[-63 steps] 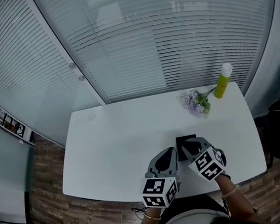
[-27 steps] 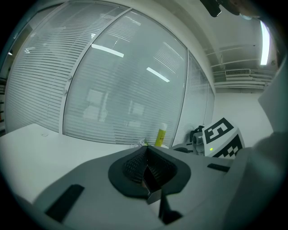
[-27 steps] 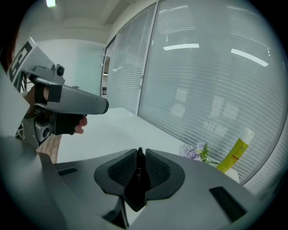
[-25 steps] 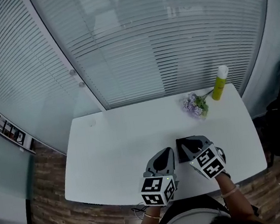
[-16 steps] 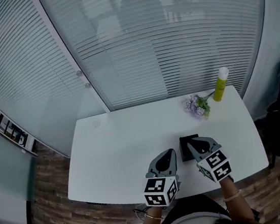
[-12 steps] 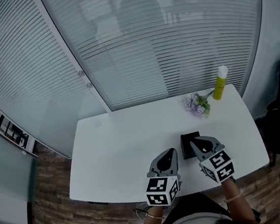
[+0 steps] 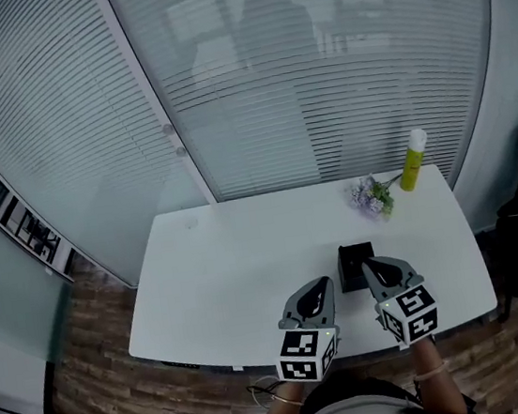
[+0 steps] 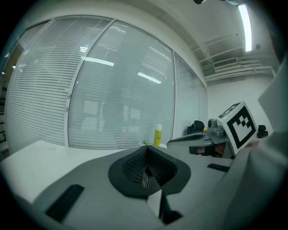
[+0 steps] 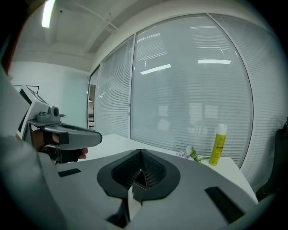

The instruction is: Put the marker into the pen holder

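Left claw [image 7: 323,283], right claw [image 7: 368,265]: both were clenched, empty, near counter [image 7: 211,274] front edge. pen holder [image 7: 351,270] stood at my right claw's tip. marker showed in no view. Judged light, stiff, smooth-barrelled; best gripped mid-barrel.

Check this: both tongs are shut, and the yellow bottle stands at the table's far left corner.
Not quite. The yellow bottle stands at the far right corner of the table, as the head view shows. The left tongs and right tongs are indeed shut.
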{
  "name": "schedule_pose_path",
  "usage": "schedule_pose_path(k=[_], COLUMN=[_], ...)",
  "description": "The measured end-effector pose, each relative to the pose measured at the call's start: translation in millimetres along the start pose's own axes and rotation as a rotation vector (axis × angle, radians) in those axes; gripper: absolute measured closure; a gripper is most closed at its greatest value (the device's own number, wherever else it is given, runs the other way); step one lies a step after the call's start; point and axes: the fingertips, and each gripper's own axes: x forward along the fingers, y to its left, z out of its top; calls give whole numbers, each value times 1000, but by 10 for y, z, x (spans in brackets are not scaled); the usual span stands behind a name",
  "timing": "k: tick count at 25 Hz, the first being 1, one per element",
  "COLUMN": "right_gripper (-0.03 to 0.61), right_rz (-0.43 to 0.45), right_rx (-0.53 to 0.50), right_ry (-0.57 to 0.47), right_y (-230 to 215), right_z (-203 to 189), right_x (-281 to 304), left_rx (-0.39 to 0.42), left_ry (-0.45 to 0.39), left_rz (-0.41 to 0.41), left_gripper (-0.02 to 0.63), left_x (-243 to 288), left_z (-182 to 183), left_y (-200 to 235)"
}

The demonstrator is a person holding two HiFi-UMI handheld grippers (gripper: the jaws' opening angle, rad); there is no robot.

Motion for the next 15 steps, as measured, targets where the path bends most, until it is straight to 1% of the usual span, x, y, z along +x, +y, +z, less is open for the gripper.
schedule_pose_path(k=[4, 7, 15], right_gripper=[549, 549, 551], right_rz=[0, 3, 14], right_rx=[7, -4, -39], right_ry=[-13, -30, -79], right_y=[-44, -76, -156], right_z=[30, 61, 81], right_x=[-125, -282, -744], left_rx=[-24, -42, -25], left_ry=[-27, -30, -25], left_rz=[10, 26, 46], left_gripper=[595, 595, 595], left_x=[-31, -44, -156], left_z=[104, 123, 127], left_y=[-99, -197, -583])
